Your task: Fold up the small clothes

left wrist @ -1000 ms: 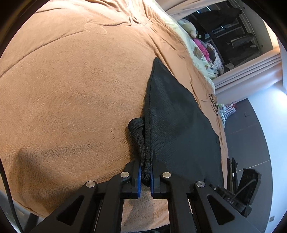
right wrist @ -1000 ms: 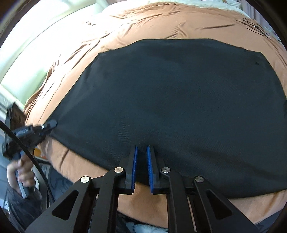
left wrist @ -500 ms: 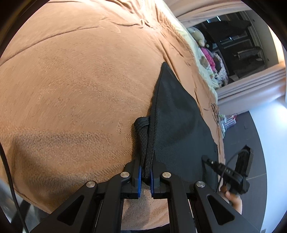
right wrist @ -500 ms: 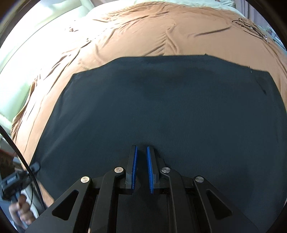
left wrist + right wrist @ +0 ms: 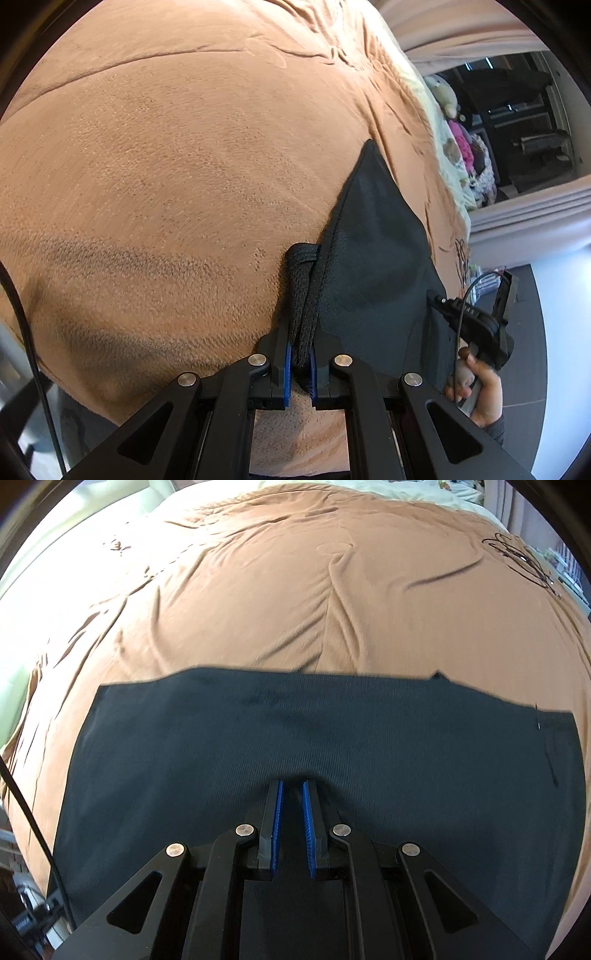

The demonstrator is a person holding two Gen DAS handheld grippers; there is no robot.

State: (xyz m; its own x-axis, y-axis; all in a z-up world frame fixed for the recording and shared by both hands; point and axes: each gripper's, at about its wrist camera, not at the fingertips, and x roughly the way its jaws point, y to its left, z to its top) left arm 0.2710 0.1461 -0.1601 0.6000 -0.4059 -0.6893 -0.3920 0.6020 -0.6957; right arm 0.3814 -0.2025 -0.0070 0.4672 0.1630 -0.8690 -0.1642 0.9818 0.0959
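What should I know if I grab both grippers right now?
Left gripper: shut on a bunched edge of the black garment.
Right gripper: shut on the same garment's near edge.
Garment lies spread on the orange blanket, its far part flat.
Done: both edges gripped.
Left: likely carry the held edges over to the far edge, then fold down to size.
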